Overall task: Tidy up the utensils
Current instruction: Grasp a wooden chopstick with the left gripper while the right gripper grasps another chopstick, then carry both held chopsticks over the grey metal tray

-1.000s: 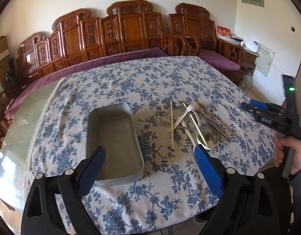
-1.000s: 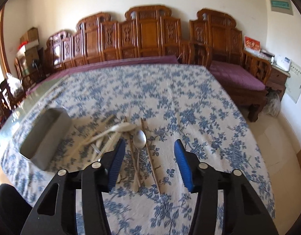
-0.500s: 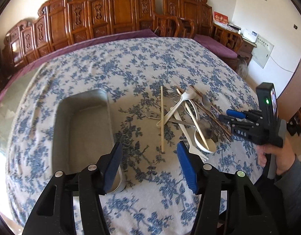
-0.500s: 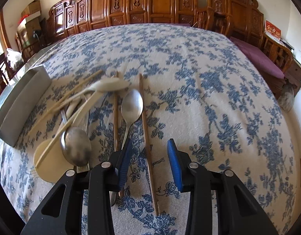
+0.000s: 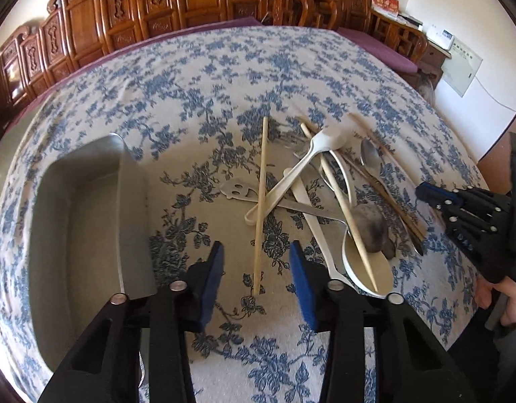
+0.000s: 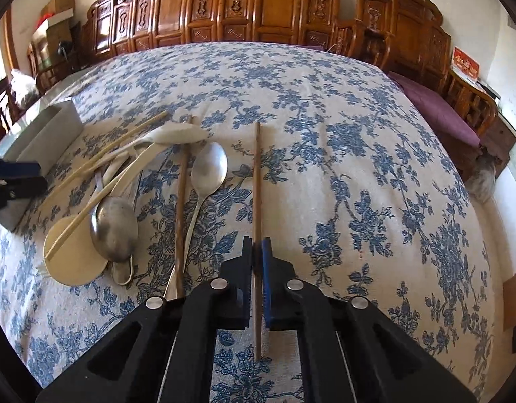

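Observation:
A pile of utensils lies on the floral tablecloth (image 5: 224, 67): a pale chopstick (image 5: 260, 198), a white spoon (image 5: 291, 174), a metal ladle (image 6: 114, 226), a metal spoon (image 6: 209, 171) and dark chopsticks. My left gripper (image 5: 256, 265) is open, its fingers on either side of the pale chopstick's near end. My right gripper (image 6: 256, 262) is shut on a dark brown chopstick (image 6: 256, 184) that still lies on the cloth; it also shows in the left wrist view (image 5: 459, 211).
An empty metal tray (image 5: 83, 221) stands left of the pile; it also shows in the right wrist view (image 6: 39, 134). Carved wooden chairs (image 6: 258, 6) line the table's far side. A purple-cushioned bench (image 6: 439, 107) is at the right.
Both grippers moved down and closer to the pile. The left narrowed around the pale chopstick's end. The right closed on the dark brown chopstick.

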Tool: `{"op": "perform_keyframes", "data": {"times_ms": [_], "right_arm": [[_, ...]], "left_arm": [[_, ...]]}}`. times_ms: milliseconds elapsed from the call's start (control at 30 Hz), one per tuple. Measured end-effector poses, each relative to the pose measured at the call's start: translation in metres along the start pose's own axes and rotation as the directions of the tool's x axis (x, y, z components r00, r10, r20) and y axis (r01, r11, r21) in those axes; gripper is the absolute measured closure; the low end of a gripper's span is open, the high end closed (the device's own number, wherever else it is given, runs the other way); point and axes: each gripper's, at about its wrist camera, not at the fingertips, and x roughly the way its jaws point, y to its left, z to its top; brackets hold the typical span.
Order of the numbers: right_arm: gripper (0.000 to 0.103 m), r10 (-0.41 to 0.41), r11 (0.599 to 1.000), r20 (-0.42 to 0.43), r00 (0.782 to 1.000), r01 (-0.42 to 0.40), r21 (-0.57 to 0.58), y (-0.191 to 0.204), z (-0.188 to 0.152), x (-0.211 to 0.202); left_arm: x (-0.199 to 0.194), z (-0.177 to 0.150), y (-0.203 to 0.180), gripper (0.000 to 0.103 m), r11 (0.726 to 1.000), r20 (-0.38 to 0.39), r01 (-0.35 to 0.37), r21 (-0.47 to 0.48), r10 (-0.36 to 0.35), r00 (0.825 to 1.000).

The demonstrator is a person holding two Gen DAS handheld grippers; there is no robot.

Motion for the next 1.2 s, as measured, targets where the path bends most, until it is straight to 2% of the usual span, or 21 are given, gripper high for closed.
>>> {"op": "perform_keyframes", "data": {"times_ms": [267, 333, 500, 800, 967, 1200], "right_arm": [[0.097, 0.006, 0.999, 0.045, 0.999, -0.008, 0.053, -0.008, 0.003, -0.007], [0.097, 0.009, 0.998, 0.049, 0.999, -0.012, 0.06, -0.009, 0.003, -0.008], [0.097, 0.016, 0.997, 0.062, 0.998, -0.021, 0.072, -0.009, 0.005, -0.011], [0.097, 0.023, 0.997, 0.094, 0.995, -0.029, 0.066, 0.001, 0.011, -0.025], [0.097, 0.024, 0.998, 0.116, 0.993, -0.031, 0.059, 0.004, 0.013, -0.034], [0.097, 0.01, 0.998, 0.156, 0.988, -0.02, 0.059, 0.007, 0.018, -0.047]], "left_arm": [[0.018, 0.003, 0.002, 0.084, 1.0, -0.039, 0.015, -0.016, -0.016, 0.999], [0.02, 0.002, 0.003, 0.099, 1.0, -0.041, 0.016, -0.017, -0.017, 0.999], [0.006, -0.002, 0.005, 0.099, 1.0, 0.011, 0.004, -0.029, -0.004, 1.0], [-0.044, -0.018, 0.005, 0.099, 1.0, 0.123, 0.002, -0.021, 0.0, 0.992], [-0.068, -0.03, 0.014, 0.099, 0.999, 0.157, 0.009, -0.042, -0.003, 0.988], [-0.097, -0.038, 0.033, 0.099, 0.998, 0.197, -0.026, -0.055, 0.037, 0.98]]}}
